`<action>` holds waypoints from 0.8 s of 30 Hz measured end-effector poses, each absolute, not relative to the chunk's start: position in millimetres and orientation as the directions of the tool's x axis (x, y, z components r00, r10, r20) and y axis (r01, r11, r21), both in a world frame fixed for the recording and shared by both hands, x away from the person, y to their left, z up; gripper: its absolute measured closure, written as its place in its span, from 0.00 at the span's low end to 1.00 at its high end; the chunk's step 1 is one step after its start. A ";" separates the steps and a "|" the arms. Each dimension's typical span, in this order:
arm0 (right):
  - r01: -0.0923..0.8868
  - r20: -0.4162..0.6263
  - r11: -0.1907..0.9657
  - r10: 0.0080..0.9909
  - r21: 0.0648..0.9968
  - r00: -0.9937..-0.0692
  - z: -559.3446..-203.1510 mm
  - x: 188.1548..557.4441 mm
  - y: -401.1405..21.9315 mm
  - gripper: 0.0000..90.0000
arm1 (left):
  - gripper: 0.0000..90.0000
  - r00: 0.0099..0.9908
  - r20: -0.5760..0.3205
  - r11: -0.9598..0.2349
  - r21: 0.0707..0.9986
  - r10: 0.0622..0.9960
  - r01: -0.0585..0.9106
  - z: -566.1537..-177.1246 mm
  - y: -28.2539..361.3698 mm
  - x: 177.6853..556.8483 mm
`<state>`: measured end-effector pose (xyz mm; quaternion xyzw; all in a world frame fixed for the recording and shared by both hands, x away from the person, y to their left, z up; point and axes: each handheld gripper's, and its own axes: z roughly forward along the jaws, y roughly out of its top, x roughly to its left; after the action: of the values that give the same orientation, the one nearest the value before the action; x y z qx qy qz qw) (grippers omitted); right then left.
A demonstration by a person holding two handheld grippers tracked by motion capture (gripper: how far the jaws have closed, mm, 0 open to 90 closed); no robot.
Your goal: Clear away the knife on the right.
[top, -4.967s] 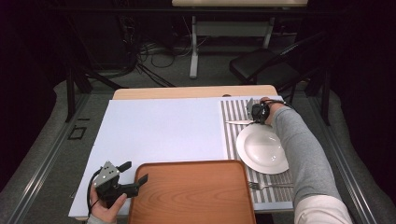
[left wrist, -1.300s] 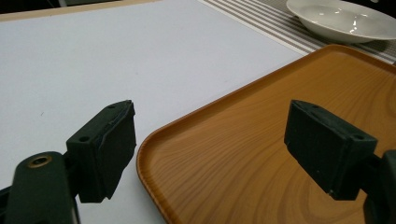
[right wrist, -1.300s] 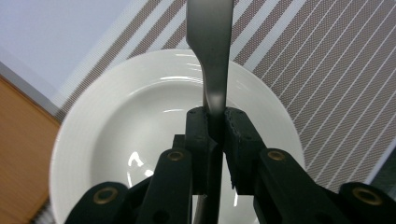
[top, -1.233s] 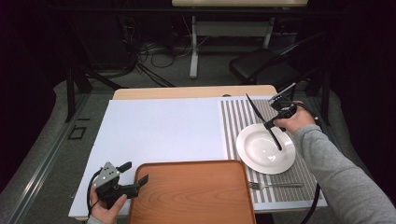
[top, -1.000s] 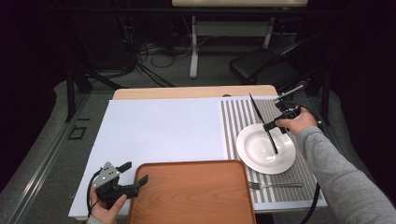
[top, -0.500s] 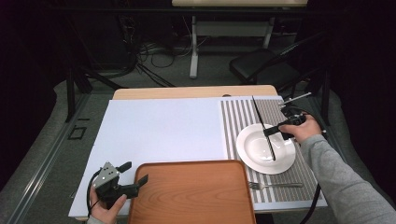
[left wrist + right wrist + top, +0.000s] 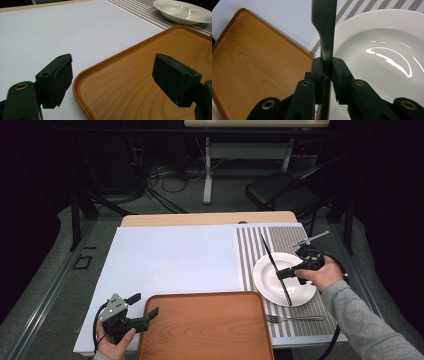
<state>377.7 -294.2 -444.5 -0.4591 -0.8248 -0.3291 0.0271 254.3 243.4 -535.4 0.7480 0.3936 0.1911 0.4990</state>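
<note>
My right gripper [image 7: 281, 274] is shut on a slim dark table knife [image 7: 267, 252], held across its jaws above the white plate [image 7: 302, 292]. In the right gripper view the pads [image 7: 338, 72] pinch the knife [image 7: 324, 25] at its neck, with the plate [image 7: 387, 37] right beneath. A wooden tray [image 7: 205, 325] lies at the table's front edge. My left gripper [image 7: 144, 305] rests open at the tray's near left corner, and in the left gripper view its jaws [image 7: 112, 80] straddle the tray's rim [image 7: 82, 75] with nothing between them.
The plate sits on a striped placemat [image 7: 285, 237] at the right, with a fork [image 7: 295, 318] lying in front of it. A pale board [image 7: 175, 255] covers the table's middle and left. A dark chair [image 7: 280, 195] stands beyond the far edge.
My right gripper lifted the knife from the far side of the placemat and carried it right and nearer, over the plate. The left gripper stayed still.
</note>
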 end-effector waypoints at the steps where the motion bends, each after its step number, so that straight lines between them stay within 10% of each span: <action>1: 0.769 0.340 0.372 0.736 0.521 -0.586 -444.0 374.5 -291.2 0.89 | 0.19 0.617 -0.107 -0.192 0.897 0.779 0.398 -535.3 243.5 254.2; 24: 0.632 0.281 0.547 0.591 0.549 -0.756 -459.9 304.3 -212.8 0.89 | 0.19 0.618 -0.102 -0.193 0.900 0.780 0.392 -534.5 244.7 252.7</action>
<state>304.3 -212.8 -459.9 -0.3477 -0.8790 -0.3247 0.0314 252.7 244.7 -534.5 0.7475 0.3919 0.1940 0.5000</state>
